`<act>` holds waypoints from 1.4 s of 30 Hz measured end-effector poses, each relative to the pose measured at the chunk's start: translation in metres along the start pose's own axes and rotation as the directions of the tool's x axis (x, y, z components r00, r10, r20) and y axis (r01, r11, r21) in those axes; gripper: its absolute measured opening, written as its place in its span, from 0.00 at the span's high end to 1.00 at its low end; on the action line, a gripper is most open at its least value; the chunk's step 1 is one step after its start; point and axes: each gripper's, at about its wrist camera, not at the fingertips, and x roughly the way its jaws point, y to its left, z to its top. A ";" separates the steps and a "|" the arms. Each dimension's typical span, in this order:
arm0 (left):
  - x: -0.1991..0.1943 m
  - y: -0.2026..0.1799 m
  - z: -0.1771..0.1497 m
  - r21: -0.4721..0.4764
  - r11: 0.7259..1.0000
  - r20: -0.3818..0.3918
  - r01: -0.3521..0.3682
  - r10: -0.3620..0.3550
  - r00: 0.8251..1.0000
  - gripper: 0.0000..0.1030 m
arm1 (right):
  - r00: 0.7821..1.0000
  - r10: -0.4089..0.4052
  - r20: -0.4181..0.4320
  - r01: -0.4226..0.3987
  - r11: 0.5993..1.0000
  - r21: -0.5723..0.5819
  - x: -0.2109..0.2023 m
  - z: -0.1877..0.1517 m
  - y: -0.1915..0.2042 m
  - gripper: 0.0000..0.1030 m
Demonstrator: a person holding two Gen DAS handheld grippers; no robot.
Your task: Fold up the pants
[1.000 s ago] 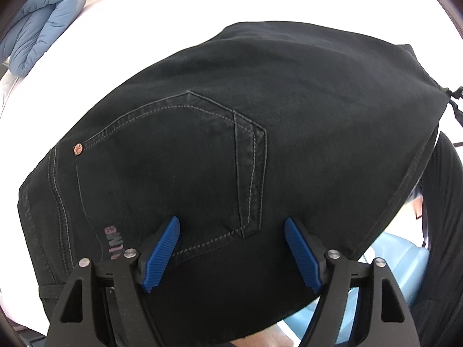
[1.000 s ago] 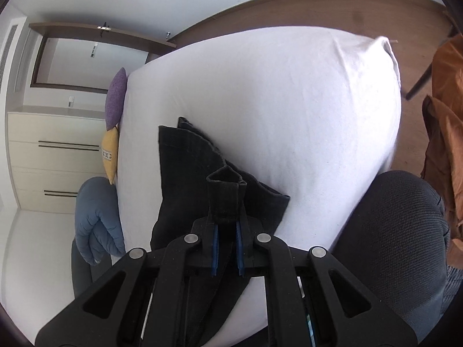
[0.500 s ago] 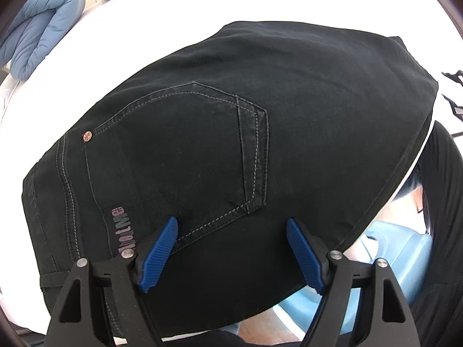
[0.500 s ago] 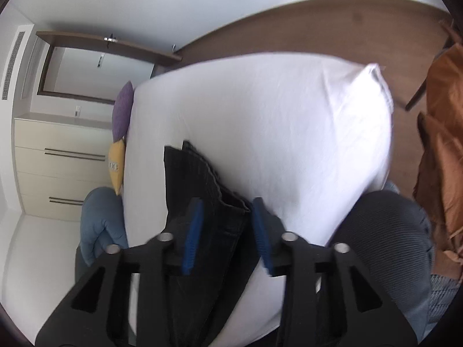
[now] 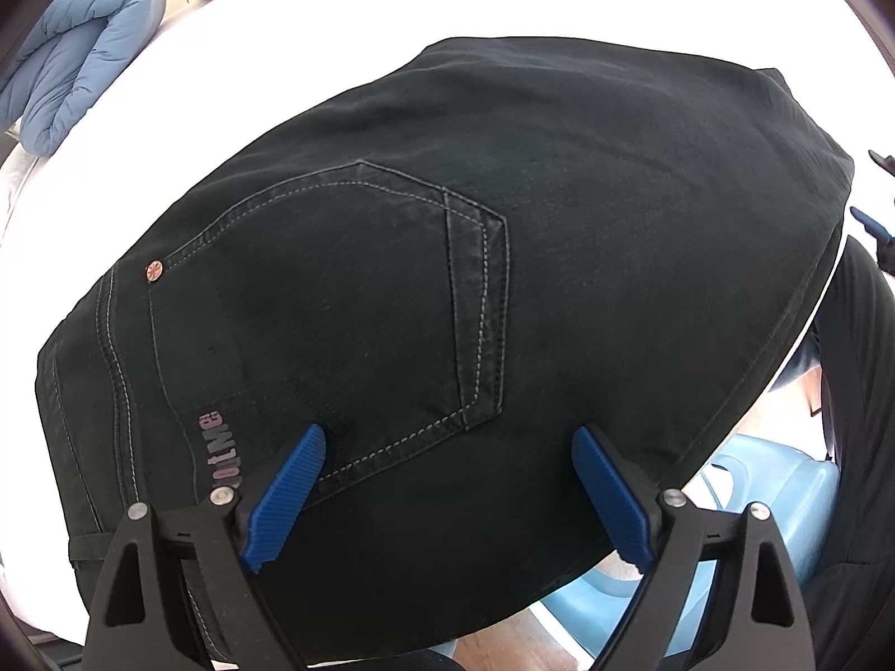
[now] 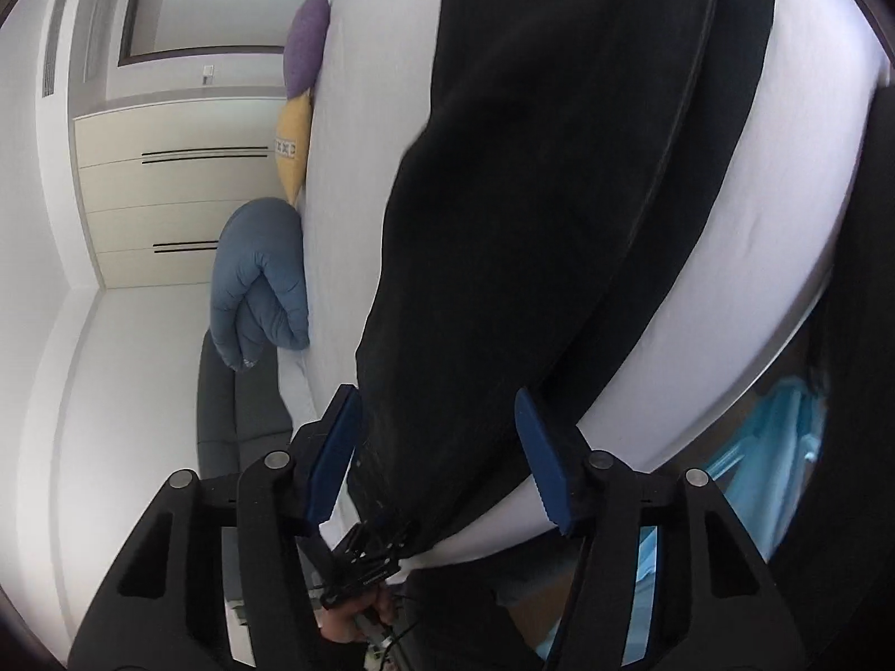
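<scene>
Black pants (image 5: 503, 279) with pale stitching lie on a white bed (image 5: 391, 11), beside blue duvet (image 5: 72, 72), purple pillow (image 6: 306, 39) and yellow pillow (image 6: 293, 151).

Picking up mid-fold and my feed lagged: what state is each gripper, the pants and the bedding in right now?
Left gripper: open, over the back pocket, gripping nothing.
Right gripper: open, jaws either side of the pants edge.
Black pants: folded, lying flat on the white bed.
Blue duvet: rolled up, at the bed's edge.

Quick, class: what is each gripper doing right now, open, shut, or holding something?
Left gripper: open, empty, above the black pants.
Right gripper: open, empty, jaws either side of the pants' edge.
</scene>
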 end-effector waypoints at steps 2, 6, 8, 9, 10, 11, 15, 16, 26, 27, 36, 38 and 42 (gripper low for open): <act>-0.008 -0.001 -0.003 -0.001 1.000 0.004 0.001 -0.001 1.000 0.10 | 0.999 -0.041 -0.007 0.041 0.999 -0.002 0.008 -0.004 -0.004 0.46; -0.011 -0.003 -0.003 -0.003 1.000 0.006 0.004 -0.004 1.000 0.10 | 0.999 -0.035 -0.033 0.037 0.997 0.063 0.024 -0.001 -0.021 0.46; -0.010 -0.002 -0.003 -0.004 1.000 0.006 0.006 -0.006 1.000 0.09 | 0.999 -0.023 -0.024 0.025 0.998 0.063 0.030 0.004 -0.022 0.46; -0.010 -0.002 -0.003 -0.004 1.000 0.007 0.006 -0.006 1.000 0.09 | 1.000 -0.005 -0.018 0.006 0.998 0.067 0.032 0.007 -0.022 0.46; -0.010 -0.002 -0.003 -0.004 1.000 0.007 0.006 -0.005 1.000 0.09 | 1.000 0.019 -0.006 -0.019 0.997 0.075 0.035 0.010 -0.023 0.46; -0.009 -0.002 -0.003 -0.005 1.000 0.008 0.006 -0.006 1.000 0.09 | 0.999 0.040 0.008 -0.040 0.996 0.085 0.038 0.014 -0.025 0.46; -0.009 -0.001 -0.002 -0.006 1.000 0.009 0.006 -0.006 1.000 0.09 | 0.990 0.128 0.052 -0.135 0.975 0.176 0.049 0.023 -0.046 0.47; -0.009 -0.001 -0.002 -0.006 1.000 0.009 0.006 -0.006 1.000 0.09 | 0.988 0.141 0.057 -0.150 0.970 0.189 0.048 0.023 -0.049 0.51; -0.009 -0.002 -0.002 -0.007 1.000 0.009 0.004 -0.004 1.000 0.08 | 0.979 0.008 0.205 -0.032 0.993 0.114 -0.025 0.021 -0.014 0.98; -0.009 -0.003 -0.001 -0.008 1.000 0.009 0.004 -0.004 1.000 0.08 | 0.978 0.014 0.208 -0.037 0.993 0.110 -0.031 0.021 -0.009 0.98; -0.008 -0.005 0.000 -0.004 1.000 0.005 0.002 -0.002 1.000 0.07 | 0.958 -0.146 0.246 0.106 0.980 0.169 -0.073 0.031 -0.017 0.96; -0.009 -0.005 -0.001 -0.001 1.000 0.001 0.002 -0.002 1.000 0.07 | 0.953 -0.178 0.244 0.109 0.956 0.274 -0.094 0.038 -0.045 0.96; -0.008 -0.006 0.000 0.002 1.000 -0.004 0.001 -0.001 1.000 0.06 | 0.888 -0.324 0.326 0.207 0.916 0.344 -0.148 0.038 -0.064 0.96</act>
